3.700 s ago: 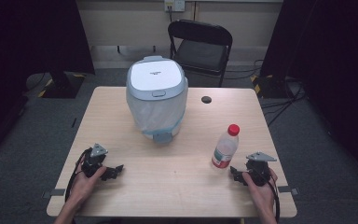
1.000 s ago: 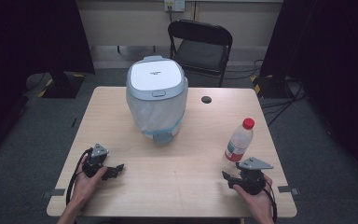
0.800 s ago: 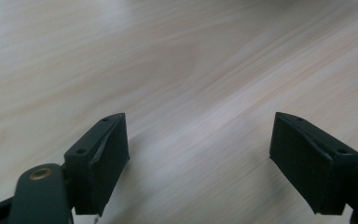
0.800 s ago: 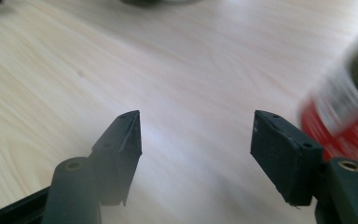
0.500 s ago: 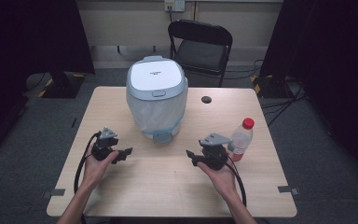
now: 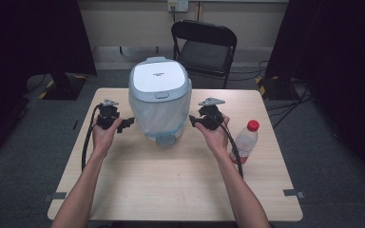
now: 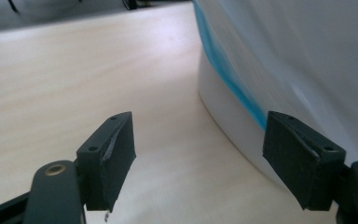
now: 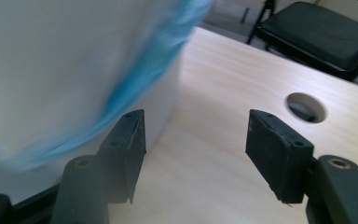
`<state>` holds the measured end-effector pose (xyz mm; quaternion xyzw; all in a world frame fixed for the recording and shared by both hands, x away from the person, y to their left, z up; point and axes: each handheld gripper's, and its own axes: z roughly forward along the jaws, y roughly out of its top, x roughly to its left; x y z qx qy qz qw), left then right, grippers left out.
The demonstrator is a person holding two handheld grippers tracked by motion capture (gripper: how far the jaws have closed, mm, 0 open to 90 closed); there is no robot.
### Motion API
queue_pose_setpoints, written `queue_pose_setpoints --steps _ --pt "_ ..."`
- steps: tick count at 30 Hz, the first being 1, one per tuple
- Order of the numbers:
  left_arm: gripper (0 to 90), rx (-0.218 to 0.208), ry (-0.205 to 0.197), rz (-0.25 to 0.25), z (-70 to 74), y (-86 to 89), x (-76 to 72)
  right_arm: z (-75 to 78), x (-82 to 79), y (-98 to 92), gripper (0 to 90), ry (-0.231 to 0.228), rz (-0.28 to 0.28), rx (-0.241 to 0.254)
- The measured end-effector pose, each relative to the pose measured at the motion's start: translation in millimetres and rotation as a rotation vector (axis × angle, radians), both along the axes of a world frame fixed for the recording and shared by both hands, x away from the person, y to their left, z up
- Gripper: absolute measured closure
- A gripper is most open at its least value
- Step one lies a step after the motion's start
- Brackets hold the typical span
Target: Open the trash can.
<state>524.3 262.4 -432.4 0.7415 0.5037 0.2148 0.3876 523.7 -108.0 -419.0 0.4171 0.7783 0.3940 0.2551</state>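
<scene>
— Bin (image 6: 160, 102), white, bag-lined, standing mid-table toward the far edge. Flanked now: left gripper (image 6: 122, 123) just beside one flank, right gripper (image 6: 193, 121) by the other.

— Holding anything?

— No. Both parted, jaws just closing a little, nothing between (bag near, untouched).

— Step?

— Closing in, likely. Next: pinch the bag's rim evenly. Bottle (image 6: 244, 141) off right.

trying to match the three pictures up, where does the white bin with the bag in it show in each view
High view: the white bin stands at centre, toward the table's far side, between the two grippers.
Left gripper view: its bag-covered wall and white base take up the right side.
Right gripper view: its wall takes up the left side, blurred.
Shared landmark: the bag's blue band, crossing the bin low down in both gripper views.
</scene>
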Motion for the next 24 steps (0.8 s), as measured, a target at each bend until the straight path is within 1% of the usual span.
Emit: queue_pose_setpoints --steps 1,2,3,4,5,6,7,8,9,10,11,12,13,14,15,16,17,18,19,20,21,22,23,24 --pt "24.8 0.006 0.002 -0.007 0.2 -0.4 4.8 -1.2 6.4 0.3 37.2 0.002 -0.008 -0.010" --pt "24.9 0.025 -0.013 0.015 -0.2 -1.6 8.1 -3.2 14.5 0.4 37.0 -0.001 -0.020 -0.005" --pt "24.9 0.031 -0.017 0.024 -0.8 -1.9 11.7 -4.2 21.7 1.0 36.3 -0.003 -0.032 -0.019" --pt "24.9 0.018 -0.008 0.015 -2.3 -1.9 15.8 -5.3 28.8 0.9 36.2 -0.014 -0.045 -0.015" --pt "24.9 0.014 0.000 0.024 -4.1 -3.2 19.8 -6.1 35.5 0.8 34.8 -0.016 -0.070 -0.001" --pt "24.8 0.012 -0.008 0.034 -5.7 -5.5 23.3 -6.2 41.7 2.5 35.0 -0.012 -0.099 -0.017" --pt "24.9 0.018 -0.019 0.043 -6.7 -7.2 24.8 -6.5 46.5 4.1 36.3 -0.032 -0.104 -0.001" --pt "25.0 0.009 -0.025 0.079 -8.9 -10.5 27.1 -6.5 49.3 4.8 36.2 -0.034 -0.095 0.020" --pt "24.7 -0.010 -0.020 0.071 -11.1 -11.6 28.5 -6.1 53.2 7.0 36.1 -0.032 -0.090 0.037" --pt "25.2 -0.013 -0.012 0.054 -14.1 -12.9 30.4 -5.4 54.5 8.8 36.6 -0.035 -0.079 0.042" --pt "28.6 -0.013 -0.014 0.065 -15.7 -14.7 31.1 -4.2 55.8 11.5 37.5 -0.059 -0.058 0.061" --pt "30.3 -0.029 0.002 0.074 -16.8 -15.5 33.2 -3.5 55.8 13.3 37.3 -0.067 -0.056 0.066" --pt "34.6 -0.031 0.005 0.070 -16.2 -16.3 33.3 -2.3 55.9 16.0 45.6 -0.062 -0.027 0.097" --pt "38.8 -0.029 0.006 0.056 -15.5 -16.7 33.0 -1.6 53.9 18.0 47.6 -0.090 -0.018 0.080" --pt "43.8 -0.029 0.004 0.042 -14.6 -17.6 32.2 -1.4 52.4 19.7 51.5 -0.108 -0.017 0.066" --pt "49.5 -0.004 0.002 0.012 -12.8 -18.8 30.8 -1.6 51.4 20.5 57.3 -0.119 0.000 0.062" --pt "53.5 0.005 -0.002 0.013 -11.8 -19.4 30.0 -1.9 49.6 20.9 58.4 -0.109 0.020 0.074" --pt "54.4 -0.015 -0.003 0.016 -12.0 -18.8 28.8 -2.0 48.7 20.3 59.0 -0.105 0.027 0.083" --pt "59.1 -0.033 0.000 0.007 -12.9 -17.6 28.5 -2.9 46.2 19.3 61.6 -0.089 0.042 0.109" --pt "61.6 -0.046 -0.006 0.006 -13.9 -17.2 27.5 -3.3 44.3 19.0 61.9 -0.083 0.048 0.121" --pt "62.1 -0.049 -0.002 0.004 -13.6 -17.1 26.5 -3.5 41.8 18.9 64.1 -0.082 0.051 0.126" --pt "65.7 -0.039 0.000 -0.010 -12.4 -18.0 25.2 -3.7 39.3 19.0 66.4 -0.075 0.062 0.138" --pt "67.9 -0.008 -0.010 -0.011 -10.6 -20.1 23.1 -3.4 37.0 18.9 66.4 -0.067 0.065 0.142" --pt "69.8 0.004 -0.012 -0.018 -9.4 -22.8 20.4 -3.0 34.2 19.4 67.3 -0.065 0.062 0.141"
